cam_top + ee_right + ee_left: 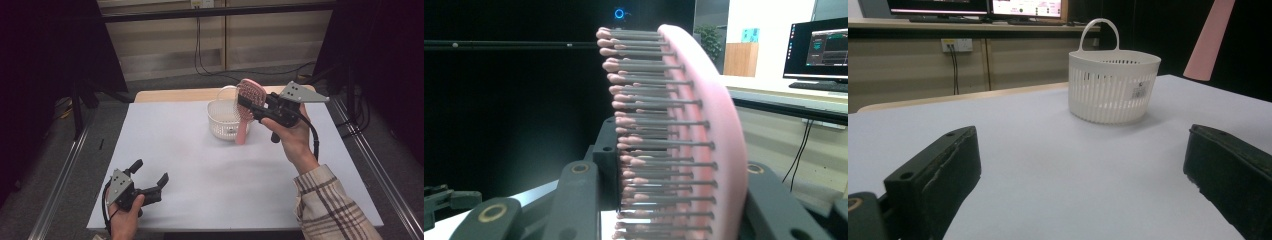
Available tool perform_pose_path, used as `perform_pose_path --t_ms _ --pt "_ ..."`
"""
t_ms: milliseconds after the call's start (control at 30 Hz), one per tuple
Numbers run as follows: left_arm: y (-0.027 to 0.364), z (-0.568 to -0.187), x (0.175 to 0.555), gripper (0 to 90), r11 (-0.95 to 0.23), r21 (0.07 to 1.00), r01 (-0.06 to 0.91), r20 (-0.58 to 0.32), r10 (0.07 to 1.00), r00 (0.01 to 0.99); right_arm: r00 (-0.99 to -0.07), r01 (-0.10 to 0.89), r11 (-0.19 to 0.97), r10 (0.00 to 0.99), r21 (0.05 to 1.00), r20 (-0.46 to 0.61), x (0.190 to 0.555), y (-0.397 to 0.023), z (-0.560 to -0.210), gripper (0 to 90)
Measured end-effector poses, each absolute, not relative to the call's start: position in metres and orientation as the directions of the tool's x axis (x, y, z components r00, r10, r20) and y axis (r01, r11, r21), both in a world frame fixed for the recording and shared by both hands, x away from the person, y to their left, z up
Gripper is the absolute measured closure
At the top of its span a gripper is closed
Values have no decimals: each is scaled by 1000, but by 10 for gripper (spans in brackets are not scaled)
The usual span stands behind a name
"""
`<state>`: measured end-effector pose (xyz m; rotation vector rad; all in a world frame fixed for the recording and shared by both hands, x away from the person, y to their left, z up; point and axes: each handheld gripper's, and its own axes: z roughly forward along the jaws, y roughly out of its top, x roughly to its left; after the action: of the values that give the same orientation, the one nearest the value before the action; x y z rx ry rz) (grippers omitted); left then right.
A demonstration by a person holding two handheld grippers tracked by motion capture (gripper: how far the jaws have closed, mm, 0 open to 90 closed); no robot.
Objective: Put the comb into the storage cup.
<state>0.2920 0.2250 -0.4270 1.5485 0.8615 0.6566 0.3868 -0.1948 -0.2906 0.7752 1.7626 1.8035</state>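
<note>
The right tool (248,106) gripped the brush (248,95), lifted beside the basket (223,123) but not yet inside; the left tool (150,180) rested released on the counter (200,170).

- We see the pink hairbrush (704,125) upright, clamped between the right gripper (674,200) jaws.
- Its bristles (644,130) face left.
- A monitor (819,47) stands far right.
</note>
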Motion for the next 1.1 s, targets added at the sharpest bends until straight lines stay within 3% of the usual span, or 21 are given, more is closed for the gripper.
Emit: perform_pose_path --t_ms 733,1100 --pt "227 -424 294 20 -7 986 167 -94 804 587 -695 0 -55 718 998 40 406 -190 -274 621" --pt "224 -426 295 20 -27 987 158 -70 810 583 -679 -11 -54 734 998 32 415 -187 -265 622"
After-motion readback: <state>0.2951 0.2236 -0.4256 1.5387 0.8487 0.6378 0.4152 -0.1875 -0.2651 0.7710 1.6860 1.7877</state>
